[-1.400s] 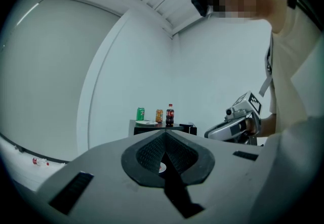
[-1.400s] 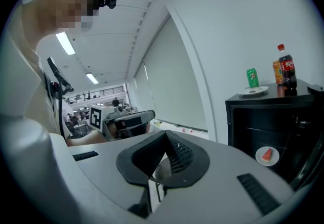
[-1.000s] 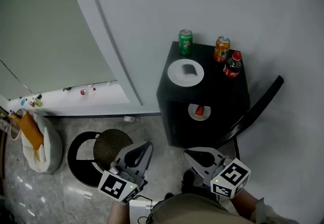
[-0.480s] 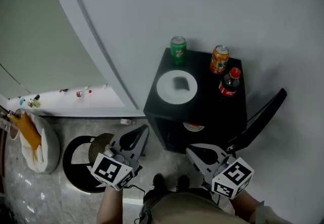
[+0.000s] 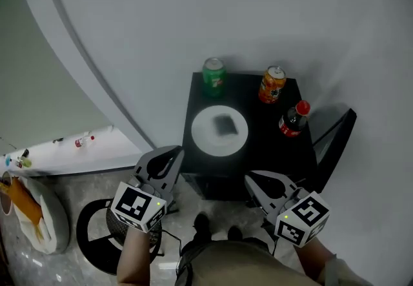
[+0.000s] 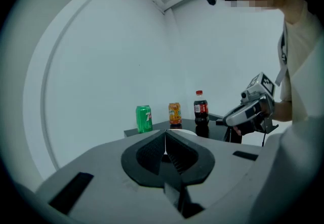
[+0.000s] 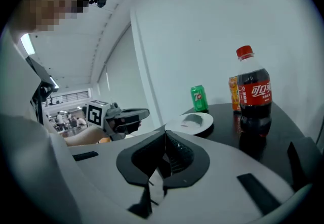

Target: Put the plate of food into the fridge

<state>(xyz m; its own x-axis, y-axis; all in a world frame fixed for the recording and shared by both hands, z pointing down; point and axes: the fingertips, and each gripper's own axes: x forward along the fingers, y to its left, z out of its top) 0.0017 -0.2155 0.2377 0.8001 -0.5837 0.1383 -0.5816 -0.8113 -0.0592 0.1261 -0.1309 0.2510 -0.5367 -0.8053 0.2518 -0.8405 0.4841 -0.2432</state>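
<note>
**Ana:** Smooth white wall (image 5: 258, 7) curves round at the back. What stands by it?

**Ben:** A small black fridge (image 5: 264, 146) shaped like a box, with a shiny flat top. Its thin black door (image 5: 332, 143) stands open on the right side.

**Ana:** Where is the food?

**Ben:** On top of the fridge, near the front left. A round white plate (image 5: 220, 139) lies flat there. A dark, flat, square bit of food (image 5: 225, 124) sits in its middle.

**Ana:** What else is up there?

**Ben:** A green metal can (image 5: 214, 77) and an orange metal can (image 5: 272, 84) stand at the back, apart from each other. A dark plastic cola bottle with a red cap (image 5: 293, 119) stands in front of the orange can, to the right of the plate.

**Ana:** And the tools?

**Ben:** The grey left tool (image 5: 175, 151) is by the fridge's front left corner. The grey right tool (image 5: 251, 179) is near the front right. Both are closed tight. Their ribbed black pads press together with nothing between them. Neither tool touches the plate.
</note>
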